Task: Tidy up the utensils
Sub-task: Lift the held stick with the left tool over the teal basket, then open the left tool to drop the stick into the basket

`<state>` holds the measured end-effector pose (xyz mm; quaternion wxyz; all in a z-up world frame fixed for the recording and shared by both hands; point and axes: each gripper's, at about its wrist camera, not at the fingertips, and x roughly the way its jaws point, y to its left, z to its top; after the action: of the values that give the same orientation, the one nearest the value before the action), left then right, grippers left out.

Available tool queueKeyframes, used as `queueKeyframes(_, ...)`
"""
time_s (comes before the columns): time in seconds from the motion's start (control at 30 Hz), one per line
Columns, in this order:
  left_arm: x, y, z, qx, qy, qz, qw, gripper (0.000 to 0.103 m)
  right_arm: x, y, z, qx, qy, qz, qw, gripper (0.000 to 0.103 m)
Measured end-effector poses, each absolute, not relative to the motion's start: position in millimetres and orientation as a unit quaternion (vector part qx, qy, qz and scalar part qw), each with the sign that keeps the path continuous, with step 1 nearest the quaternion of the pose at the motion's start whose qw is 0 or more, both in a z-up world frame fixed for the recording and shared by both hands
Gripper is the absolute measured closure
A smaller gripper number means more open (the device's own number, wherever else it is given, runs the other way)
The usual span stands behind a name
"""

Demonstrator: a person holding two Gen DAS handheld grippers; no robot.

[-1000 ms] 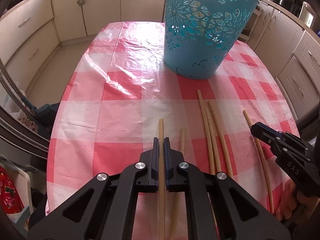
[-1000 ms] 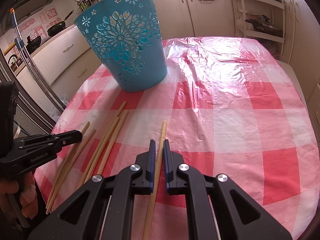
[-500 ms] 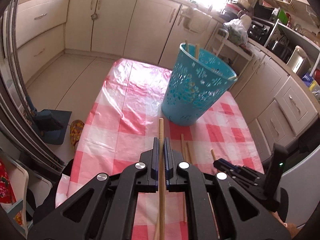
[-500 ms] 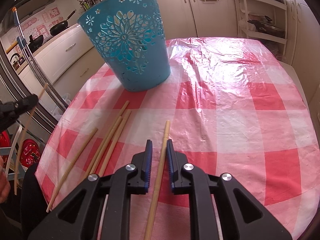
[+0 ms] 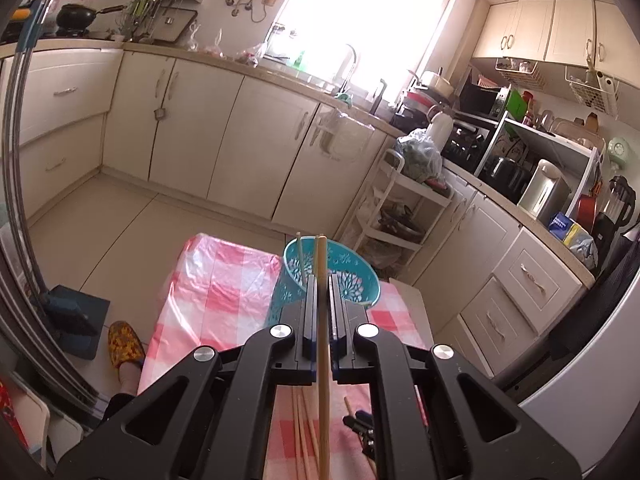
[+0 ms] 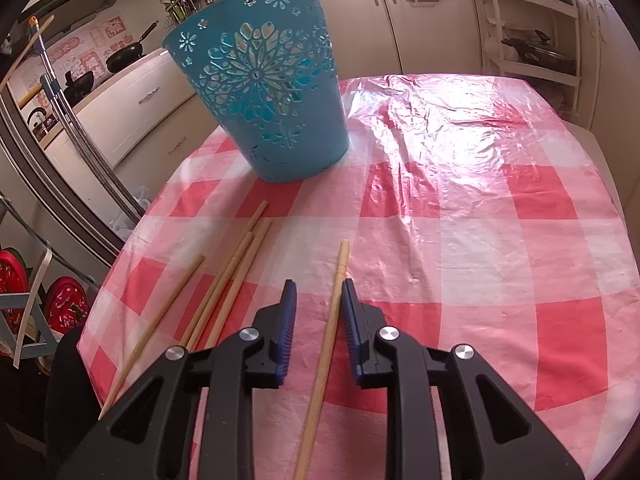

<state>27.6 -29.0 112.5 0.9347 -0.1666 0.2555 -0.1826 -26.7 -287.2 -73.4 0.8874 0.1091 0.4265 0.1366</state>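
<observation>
A bamboo chopstick [image 5: 322, 344] is clamped between the shut jaws of the left gripper [image 5: 322, 280], held above the table [image 5: 208, 280] with its tip lined up toward the perforated blue basket [image 5: 352, 284], where at least one other chopstick [image 5: 300, 256] already stands. On the table, a second chopstick [image 6: 326, 336] lies between the jaws of the right gripper [image 6: 318, 292], which are opening; the pads stand clear of the wood on both sides, so it rests on the pink checked plastic cloth [image 6: 460, 184] rather than in a grip. Four more loose chopsticks [image 6: 224, 284] lie just to its left, three bunched together and one apart, all short of the basket. The sticks look light, stiff and thin, and likely to roll or slide on the glossy cloth; a pinch near mid-length, square across the shaft, would probably keep one from pivoting. The bunched three may need separating first. Cabinets [image 5: 256, 140] ring the kitchen.
</observation>
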Motion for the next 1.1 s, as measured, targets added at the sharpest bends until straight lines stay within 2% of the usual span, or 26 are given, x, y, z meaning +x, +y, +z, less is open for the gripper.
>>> queueKeyframes(0.47,126.4,-90.3,163.5,-0.176,0.153,-0.159,0.959,0.098,-26.3,-288.2,-73.1,0.112,0.426,0.148,0.885,0.073)
queueKeyframes(0.77,183.9,-108.2,139.3,-0.206,0.142,-0.119,0.961,0.098,-25.5,-287.4,-73.0,0.113,0.426,0.156,0.884,0.069)
queueKeyframes(1.1,193.1,-116.4,110.6,-0.18,0.156,-0.099,0.966,0.098,-23.8,-286.6,-73.2,0.117,0.426,0.164,0.882,0.066)
